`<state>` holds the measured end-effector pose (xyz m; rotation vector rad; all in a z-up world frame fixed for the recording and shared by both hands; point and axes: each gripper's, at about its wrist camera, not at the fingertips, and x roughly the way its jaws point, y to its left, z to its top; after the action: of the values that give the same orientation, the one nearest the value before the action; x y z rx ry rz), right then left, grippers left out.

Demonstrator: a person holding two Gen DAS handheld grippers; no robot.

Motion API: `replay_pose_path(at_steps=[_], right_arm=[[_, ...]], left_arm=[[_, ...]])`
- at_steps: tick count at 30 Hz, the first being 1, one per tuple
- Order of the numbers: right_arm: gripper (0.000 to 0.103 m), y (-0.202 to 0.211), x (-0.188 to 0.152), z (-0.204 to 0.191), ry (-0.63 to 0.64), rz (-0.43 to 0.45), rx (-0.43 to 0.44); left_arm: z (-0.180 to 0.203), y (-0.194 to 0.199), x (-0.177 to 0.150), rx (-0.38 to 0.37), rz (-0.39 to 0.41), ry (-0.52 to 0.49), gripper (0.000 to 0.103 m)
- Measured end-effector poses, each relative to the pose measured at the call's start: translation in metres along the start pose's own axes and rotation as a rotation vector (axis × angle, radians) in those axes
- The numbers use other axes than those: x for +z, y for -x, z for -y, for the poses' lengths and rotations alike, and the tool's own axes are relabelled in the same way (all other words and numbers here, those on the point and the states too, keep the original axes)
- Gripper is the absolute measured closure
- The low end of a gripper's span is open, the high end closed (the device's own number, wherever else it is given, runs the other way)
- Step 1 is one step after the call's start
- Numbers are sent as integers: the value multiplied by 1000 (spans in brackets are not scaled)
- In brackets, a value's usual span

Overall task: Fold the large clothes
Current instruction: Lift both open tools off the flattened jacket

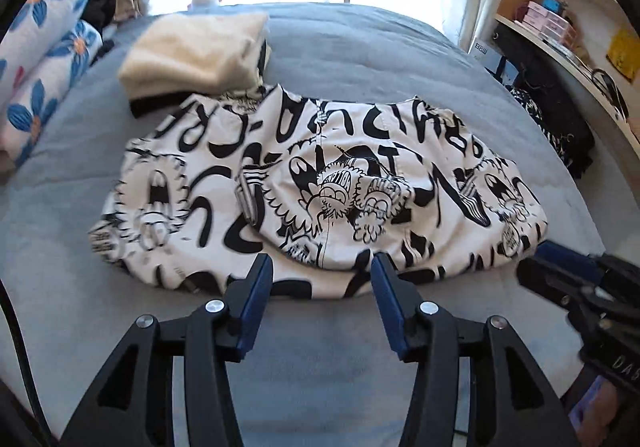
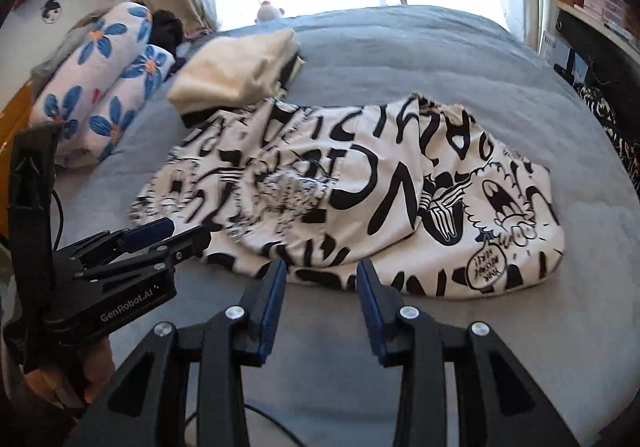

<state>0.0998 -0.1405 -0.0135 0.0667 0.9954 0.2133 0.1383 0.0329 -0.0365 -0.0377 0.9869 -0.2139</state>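
Printed garment [image 1: 320,187] lies bunched, half-folded on grey bed [image 1: 360,47], far edge touching cream folded stack [image 1: 192,51]. Left gripper [image 1: 322,271], right gripper [image 2: 322,275]: jaws apart, empty, above near hem. Risk: lumpy layers (uneven already) slide on regrasp; pinching single layer undoes fold; stack gets nudged.

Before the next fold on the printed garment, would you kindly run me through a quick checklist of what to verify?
1. Left gripper free of cloth: ok, jaws apart, nothing between them.
2. Right gripper free of cloth: ok, jaws apart and empty.
3. Printed garment lying flat on the bed: not ok, it is bunched, with a rumpled near edge.
4. Far left corner clear of the cream stack: not ok, the garment meets the stack's base.
5. Near edge open to both grippers: ok, it lies just ahead of both.
6. How many layers are folded already: cannot tell.
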Motion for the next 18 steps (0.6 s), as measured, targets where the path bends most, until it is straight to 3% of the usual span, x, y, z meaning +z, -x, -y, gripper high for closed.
replay_pose_path(at_steps=[9,18], right_arm=[[60,72,-18,-26,96,55,10],[60,48,-30,-47,129,133,-92]], left_arm=[[-10,63,-21,17,26,10,41],[-45,54,-38,-2,8,99,41]])
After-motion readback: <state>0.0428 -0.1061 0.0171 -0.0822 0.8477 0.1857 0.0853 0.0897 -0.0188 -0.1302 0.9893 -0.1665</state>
